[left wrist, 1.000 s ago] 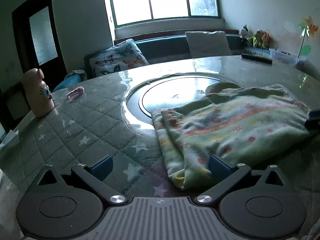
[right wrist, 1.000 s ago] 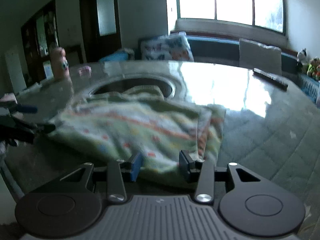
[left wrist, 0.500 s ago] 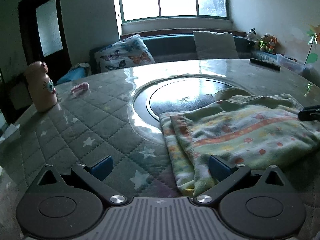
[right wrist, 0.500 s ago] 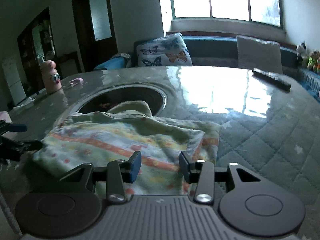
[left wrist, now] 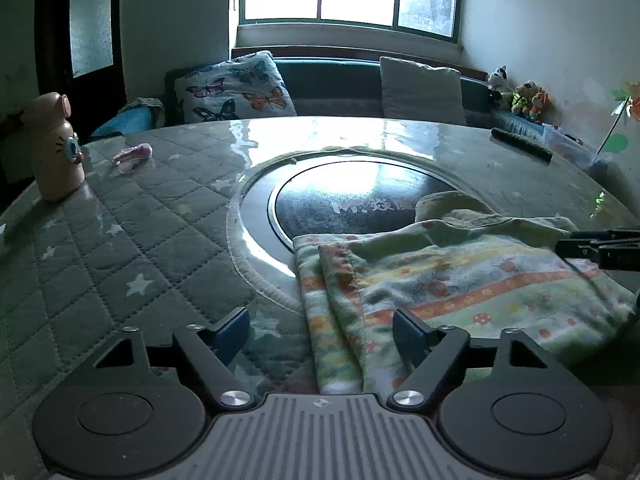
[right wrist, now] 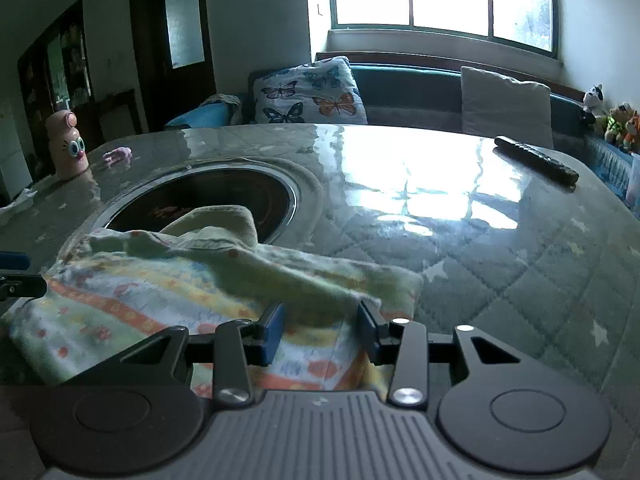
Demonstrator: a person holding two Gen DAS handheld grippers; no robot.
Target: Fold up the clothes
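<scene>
A folded garment [left wrist: 460, 280] in green, yellow and orange print lies on the quilted table cover, partly over the dark round inset. My left gripper [left wrist: 320, 336] hovers low at its left edge. Its jaws are closing, the folded edge lies between them, and the pads do not press on it. My right gripper [right wrist: 320, 330] stands partly open above the garment's [right wrist: 160, 292] right end, with cloth under the gap and no visible pinch. Each gripper shows at the edge of the other's view: the right gripper [left wrist: 600, 248] and the left gripper [right wrist: 16, 276].
A pink bottle with a face [left wrist: 56, 148] stands far left, with a small pink item [left wrist: 132, 154] near it. A dark remote [right wrist: 536, 160] lies far right. The round dark inset [left wrist: 340, 196] fills the table's middle. Behind the table runs a bench with cushions [left wrist: 236, 88].
The left jaws have narrowed around the garment's left edge and its view has levelled. The right gripper has moved in closer over the right end; the garment now looks still, not blurred.
</scene>
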